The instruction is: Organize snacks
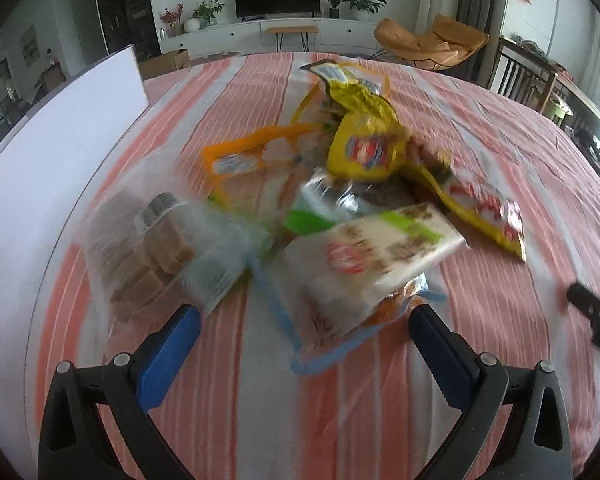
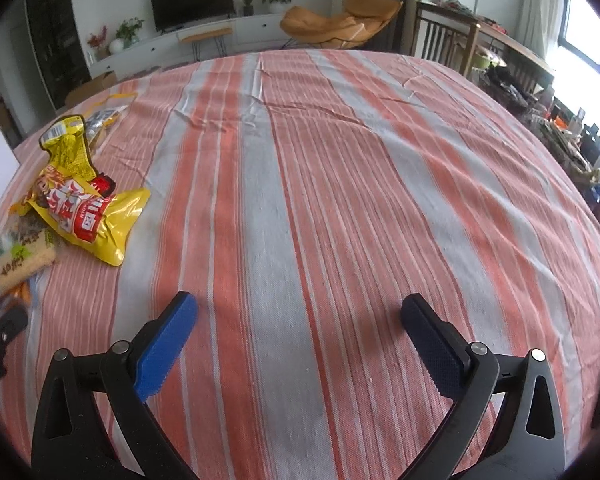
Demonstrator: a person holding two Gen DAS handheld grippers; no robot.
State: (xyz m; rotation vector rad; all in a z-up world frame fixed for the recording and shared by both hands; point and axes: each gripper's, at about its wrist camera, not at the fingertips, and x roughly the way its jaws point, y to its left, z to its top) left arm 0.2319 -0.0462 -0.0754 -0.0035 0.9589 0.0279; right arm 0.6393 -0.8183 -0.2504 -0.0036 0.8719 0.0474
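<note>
A pile of snack packs lies on the striped tablecloth (image 1: 500,200). In the left wrist view I see a clear pack of brown wafers (image 1: 148,248), a white and green pack (image 1: 380,256), a yellow bag (image 1: 364,148), a second yellow bag (image 1: 488,212) and an orange-edged clear pack (image 1: 252,156). My left gripper (image 1: 304,320) is open just in front of the pile, holding nothing. My right gripper (image 2: 298,312) is open and empty over bare cloth, right of the pile. The yellow bags (image 2: 84,208) show at the left of its view.
A white board (image 1: 52,168) stands along the table's left side. The right gripper's tip (image 1: 596,312) shows at the right edge of the left wrist view. Chairs, a TV cabinet and a cluttered side table stand beyond the table.
</note>
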